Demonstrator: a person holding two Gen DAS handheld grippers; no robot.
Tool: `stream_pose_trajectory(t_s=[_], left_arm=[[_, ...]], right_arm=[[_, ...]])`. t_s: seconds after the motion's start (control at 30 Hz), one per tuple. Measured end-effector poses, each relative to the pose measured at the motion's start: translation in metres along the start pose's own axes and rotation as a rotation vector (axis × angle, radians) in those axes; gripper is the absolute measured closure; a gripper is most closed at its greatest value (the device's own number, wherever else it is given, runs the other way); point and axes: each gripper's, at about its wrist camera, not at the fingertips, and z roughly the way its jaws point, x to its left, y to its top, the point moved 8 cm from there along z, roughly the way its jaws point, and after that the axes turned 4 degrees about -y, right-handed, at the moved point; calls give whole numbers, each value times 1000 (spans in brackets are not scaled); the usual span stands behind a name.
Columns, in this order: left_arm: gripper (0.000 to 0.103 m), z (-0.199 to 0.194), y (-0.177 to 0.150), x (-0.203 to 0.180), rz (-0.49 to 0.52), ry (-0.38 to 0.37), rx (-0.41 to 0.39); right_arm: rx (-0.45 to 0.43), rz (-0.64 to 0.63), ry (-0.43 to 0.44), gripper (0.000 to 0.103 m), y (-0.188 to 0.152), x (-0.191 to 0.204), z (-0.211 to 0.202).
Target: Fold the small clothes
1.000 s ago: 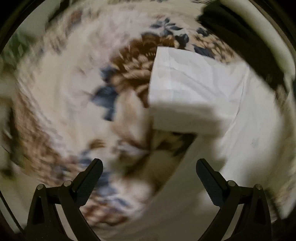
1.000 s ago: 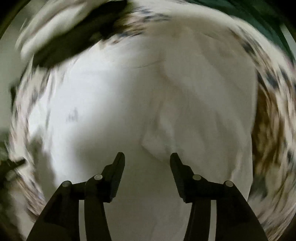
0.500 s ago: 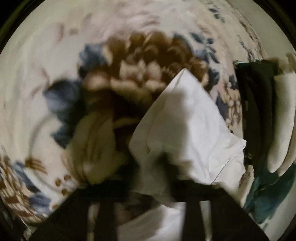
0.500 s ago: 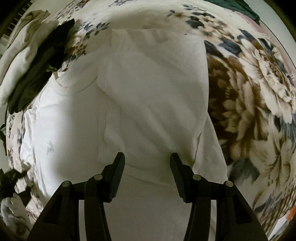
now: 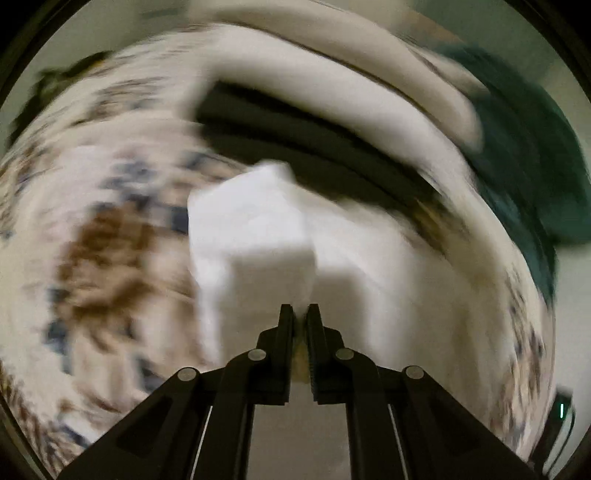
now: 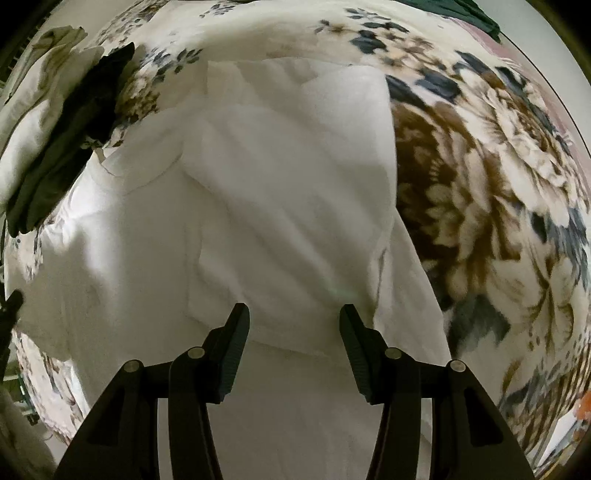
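A white t-shirt (image 6: 280,206) lies on a floral bedspread (image 6: 480,166), its right side folded over the middle. My right gripper (image 6: 294,314) is open and empty, hovering just above the shirt's lower part. In the blurred left wrist view, my left gripper (image 5: 300,312) is shut on a fold of the white shirt (image 5: 255,236) and holds it lifted above the bedspread (image 5: 103,258).
A pile of black (image 6: 70,147) and cream (image 6: 37,96) clothes lies at the left of the shirt; it also shows in the left wrist view (image 5: 314,147), with a dark green garment (image 5: 524,158). Another green garment (image 6: 461,14) lies at the far edge.
My left gripper has closed on the shirt's sleeve part and swung it up and toward the clothes pile. My right gripper has stayed open over the shirt.
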Motion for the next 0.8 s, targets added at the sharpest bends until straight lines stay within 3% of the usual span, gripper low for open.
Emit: stream_pose_trajectory(t_s=[0.1,0.2,0.27,0.33,0.4,0.47,0.63,0.8], left_arm=[[93,25,-33,-47,146,-48,126],[93,32,-49,-48,156,-54,175],[93,30,-47,-30,121,-22,179],[85,21,-46,-7,78,24,177],[61,15,-35,23,15,66,168],[45,8,-22,57,-61,99,153],[43,-5,1,118,-161,195,113],[43,-4,11,138,-157,251,102]], right_arm=[[8,11,-4,50,-5,-4,-3],[9,21,9,50,-7,-8,-10],[6,23,32,50,-6,-6,-16],[1,12,60,50,-3,-2,-21],[11,3,105,50,-1,10,-24],[30,0,169,49,2,30,-24],[105,-8,310,44,18,98,-5],[153,-11,335,44,42,162,31]])
